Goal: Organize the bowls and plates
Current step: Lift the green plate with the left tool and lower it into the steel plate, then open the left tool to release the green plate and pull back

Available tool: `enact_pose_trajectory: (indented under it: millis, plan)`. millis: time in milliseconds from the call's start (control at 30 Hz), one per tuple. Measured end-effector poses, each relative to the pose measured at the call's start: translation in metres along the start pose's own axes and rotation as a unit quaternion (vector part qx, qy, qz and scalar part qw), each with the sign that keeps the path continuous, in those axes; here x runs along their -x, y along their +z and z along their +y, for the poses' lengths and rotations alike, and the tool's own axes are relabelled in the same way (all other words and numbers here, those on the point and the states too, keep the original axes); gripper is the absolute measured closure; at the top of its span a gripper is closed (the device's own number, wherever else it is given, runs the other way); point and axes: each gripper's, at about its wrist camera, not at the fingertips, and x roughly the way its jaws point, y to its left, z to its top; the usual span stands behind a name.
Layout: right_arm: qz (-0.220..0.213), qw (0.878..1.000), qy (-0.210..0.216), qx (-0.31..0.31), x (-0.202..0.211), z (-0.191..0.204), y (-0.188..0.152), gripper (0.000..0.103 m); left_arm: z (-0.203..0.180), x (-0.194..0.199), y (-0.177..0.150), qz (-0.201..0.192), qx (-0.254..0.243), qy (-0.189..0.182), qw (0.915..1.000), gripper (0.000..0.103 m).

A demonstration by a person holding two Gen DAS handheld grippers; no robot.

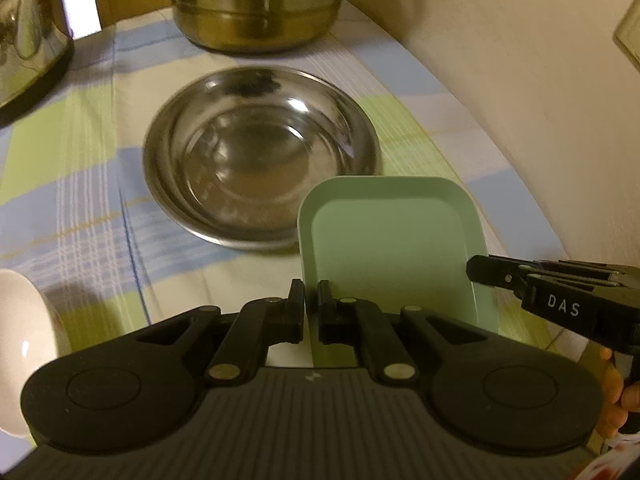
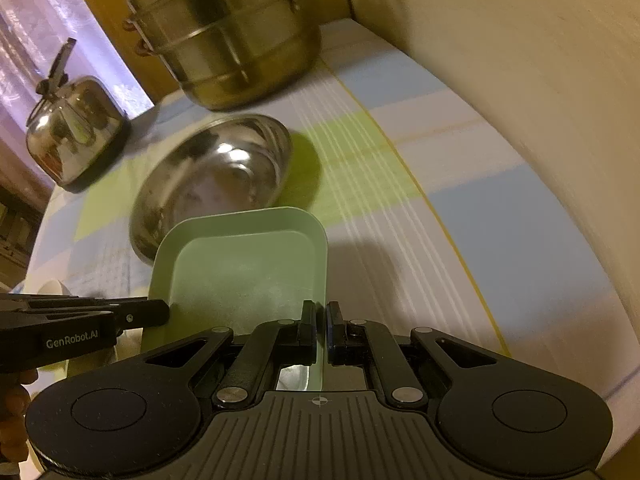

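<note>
A pale green rectangular tray [image 1: 384, 232] [image 2: 240, 272] hangs just above the checked tablecloth, held from both sides. My left gripper [image 1: 311, 292] is shut on the tray's left rim; in the right wrist view it reaches in from the left as a black arm, the left gripper [image 2: 164, 312]. My right gripper [image 2: 322, 312] is shut on the tray's right rim and shows in the left wrist view as the right gripper [image 1: 474, 272]. Just beyond the tray, a stack of shallow steel plates [image 1: 260, 152] [image 2: 216, 176] lies on the cloth. A white bowl [image 1: 20, 340] sits at the near left.
A large steel pot [image 1: 256, 4] [image 2: 228, 36] stands at the back of the table. A shiny kettle [image 1: 28, 40] [image 2: 76, 128] is at the back left. A cream wall [image 1: 520, 80] runs close along the table's right edge. The tray casts a shadow on the cloth [image 2: 360, 264].
</note>
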Motion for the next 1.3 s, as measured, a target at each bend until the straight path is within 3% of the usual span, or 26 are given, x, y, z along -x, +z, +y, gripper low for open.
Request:
enact_pose_trajectory:
  millis: [333,667,1300]
  plan:
    - [-0.018,0.999,0.02,0.034,-0.031,0.031,0.053,0.098,0.036,-0.003,0.042,-0.031,0.028,0.028,0.9987,0.098]
    - [-0.014,0.999,0.023,0.04,-0.078,0.048,0.096,0.098,0.07,-0.028,0.079,-0.034,0.05,0.043,0.9973,0.098]
    - [0.027,0.999,-0.003,0.034,-0.135,0.048,0.11,0.098,0.09,-0.075,0.092,0.01,0.067,0.033,0.9972,0.098]
